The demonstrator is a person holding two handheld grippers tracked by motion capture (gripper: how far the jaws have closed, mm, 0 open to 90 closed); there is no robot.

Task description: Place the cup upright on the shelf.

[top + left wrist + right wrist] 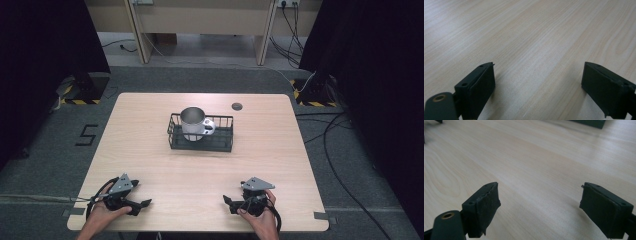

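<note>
Mug in basket: mid-table, well ahead of both grippers (handle toward the right). Left gripper and right gripper: jaws wide, empty, about equally far off.

Silver mug; black wire basket; pale wood-grain table; black claws.

Light wood table sits centre frame on grey carpet. Black curtains fill upper left and right. Beige desk legs along top edge. Cables trail on floor at right. Yellow-black hazard tape marks both stand bases.
</note>
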